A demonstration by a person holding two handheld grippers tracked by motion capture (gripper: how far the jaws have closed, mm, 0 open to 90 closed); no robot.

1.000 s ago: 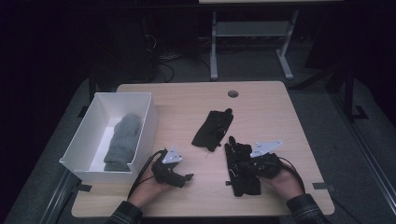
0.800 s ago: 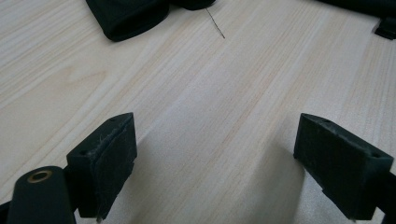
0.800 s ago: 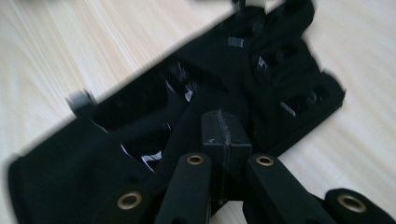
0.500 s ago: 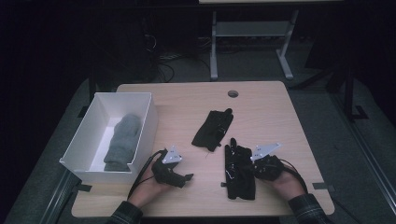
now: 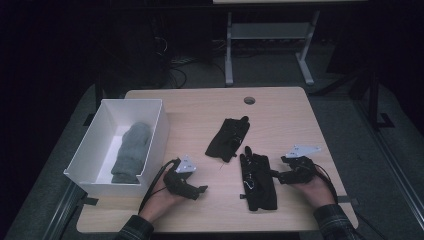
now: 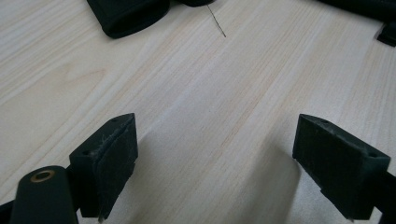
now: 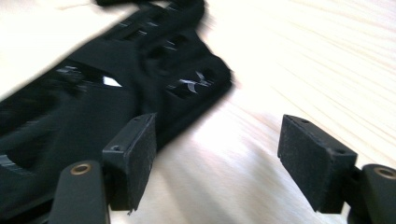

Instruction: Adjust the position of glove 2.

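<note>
Two black gloves lie on the wooden table (image 5: pixel 300 125). One glove (image 5: pixel 228 139) is in the middle. The other glove (image 5: pixel 258 175) lies stretched out nearer the front edge, just left of my right gripper (image 5: pixel 276 175). In the right gripper view that glove (image 7: pixel 93 102) sits to the left. My right gripper (image 7: pixel 217 135) has just been opening its jaws; one pad (image 7: pixel 133 158) overlaps the glove's edge and bare wood shows between the pads. My left gripper (image 5: pixel 199 189) rests low on the table, open (image 6: pixel 215 135), with nothing but wood between its pads.
A white box (image 5: pixel 155 137) stands at the left edge with a grey mitten (image 5: pixel 129 150) inside. A round cable hole (image 5: pixel 249 100) is near the table's far edge. Dark floor, cables and a metal stand leg (image 5: pixel 229 60) lie beyond the table.
My right gripper has opened and drawn back slightly to the right, leaving the near black glove lying flat on the table. My left gripper has stayed put.
</note>
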